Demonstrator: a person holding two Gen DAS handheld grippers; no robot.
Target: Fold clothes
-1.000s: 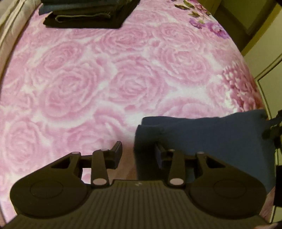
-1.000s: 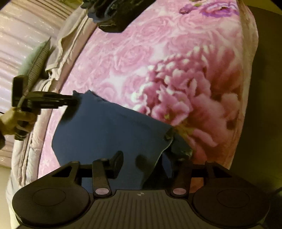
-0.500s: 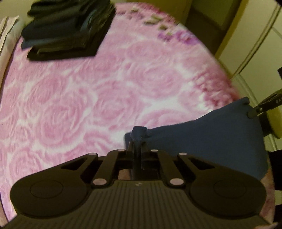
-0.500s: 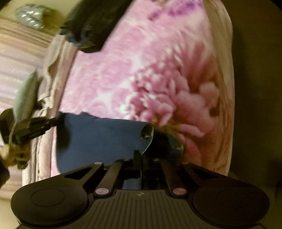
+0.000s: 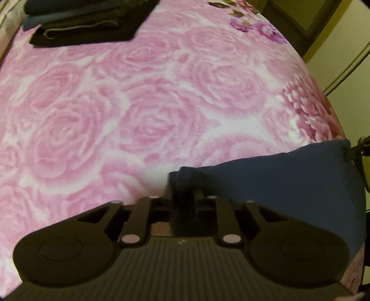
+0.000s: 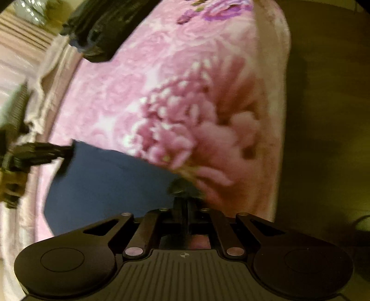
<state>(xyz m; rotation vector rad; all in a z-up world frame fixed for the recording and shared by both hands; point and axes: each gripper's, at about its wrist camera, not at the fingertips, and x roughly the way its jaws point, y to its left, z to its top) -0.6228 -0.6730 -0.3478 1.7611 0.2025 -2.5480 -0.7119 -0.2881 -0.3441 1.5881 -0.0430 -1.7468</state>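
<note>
A dark blue garment (image 5: 289,183) hangs stretched above the pink rose-print bedspread (image 5: 150,104), held by two corners. My left gripper (image 5: 182,192) is shut on its left corner, with a fold of blue cloth bunched between the fingers. In the right wrist view the same blue garment (image 6: 108,185) spreads to the left, and my right gripper (image 6: 183,201) is shut on its other corner near the bed's edge. The left gripper (image 6: 67,152) shows there as a dark tool at far left, pinching the cloth, with a hand (image 6: 11,183) behind it.
A pile of folded dark clothes (image 5: 87,20) lies at the far end of the bed, also seen as a dark stack (image 6: 104,25) in the right wrist view. A dark floor (image 6: 323,115) drops off beyond the bed's right edge. Cream wall panels (image 5: 342,58) stand right.
Both grippers were open beside the blue garment a second ago, then shut on its corners. The cloth has been lifted off the bed and pulled taut between them.
</note>
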